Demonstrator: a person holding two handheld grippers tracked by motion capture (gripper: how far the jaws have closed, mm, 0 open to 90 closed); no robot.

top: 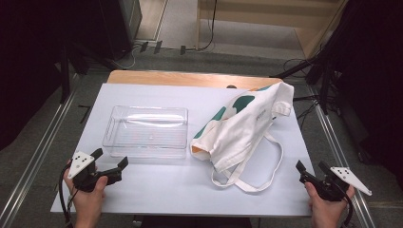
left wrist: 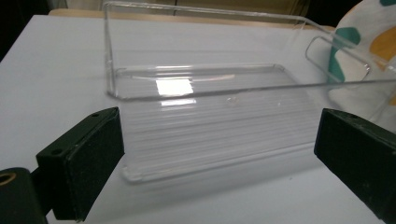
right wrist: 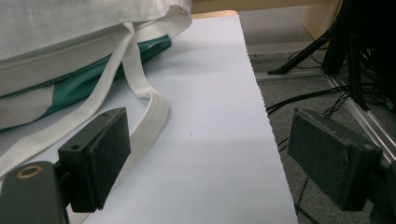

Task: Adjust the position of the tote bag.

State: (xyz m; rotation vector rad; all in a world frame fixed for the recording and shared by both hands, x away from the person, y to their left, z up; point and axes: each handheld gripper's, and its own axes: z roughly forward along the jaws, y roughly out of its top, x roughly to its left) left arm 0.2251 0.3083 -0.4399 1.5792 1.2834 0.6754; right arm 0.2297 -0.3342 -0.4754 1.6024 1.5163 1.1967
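Table (top: 157,187), covered in a white sheet, wood edge showing along the far side. On it we list two items. Clear plastic bin (top: 148,131), rectangular, open-topped, empty, left of centre; in the left gripper view the same bin (left wrist: 210,107) lies straight ahead of the jaws, its near edge just beyond them. White canvas tote bag (top: 242,124) with green and orange patches, lying crumpled right of centre, just beside the bin's right end, its strap (top: 259,178) looped toward the near edge.

Left gripper (top: 113,164), held in a hand at the near left corner, near the bin's near left corner: jaws spread wide, nothing between them. Right gripper (top: 312,168), held at the near right edge, apart from the bag: jaws likewise spread and empty. In the right gripper view we note the strap (right wrist: 149,112) running past the left jaw, not pinched.
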